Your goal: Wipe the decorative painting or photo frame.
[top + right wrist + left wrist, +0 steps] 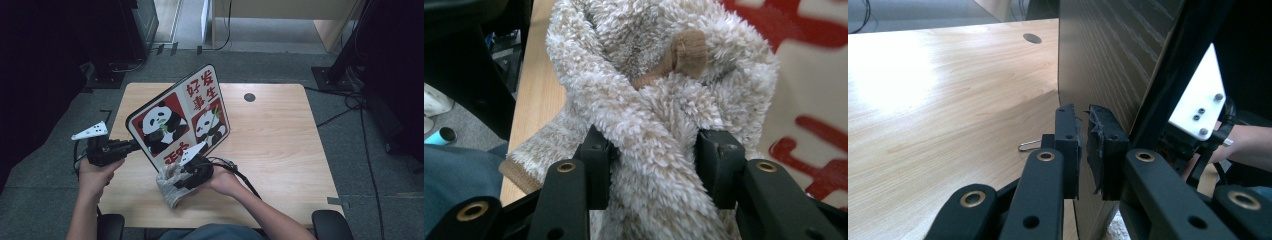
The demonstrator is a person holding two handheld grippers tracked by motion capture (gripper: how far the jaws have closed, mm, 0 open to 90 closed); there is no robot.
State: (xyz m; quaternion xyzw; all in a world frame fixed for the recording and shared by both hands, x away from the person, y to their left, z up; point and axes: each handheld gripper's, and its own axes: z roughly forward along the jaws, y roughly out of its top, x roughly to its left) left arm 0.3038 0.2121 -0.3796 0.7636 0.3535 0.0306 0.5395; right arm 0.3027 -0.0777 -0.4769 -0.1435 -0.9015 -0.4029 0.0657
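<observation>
**Panda board held on edge, fluffy cloth brought to its face**

A flat board printed with pandas and red characters [180,117] is stood tilted on the bench [280,145], its lower edge resting on the wood nearer the front-left corner, the printed face turned toward the person. The board's left edge is pinched by the left hand-held gripper [134,145]; in the left gripper view the jaws are drawn narrow on the thin edge [1083,150], with the grey wood-grain back of the board [1108,55] seen rising above them. A small wire clip [1029,145] is seen lying on the bench just beyond.

A fluffy beige cloth [172,187], glove-like with a brown cuff, is clamped by the right hand-held gripper [192,175] near the front edge of the bench, at the foot of the board. In the right gripper view the pile [649,125] is bunched between the jaws, with the red print just behind it.

The step in hand is judged to be wiping the printed face. For this to go well:

- The left grip should be kept firm, since the board is propped only on one edge and could be pushed over.
- Pressure from the cloth should be kept light and directed toward the held side.
- The cloth should be led with its bulk, so the jaws are kept off the print.
</observation>
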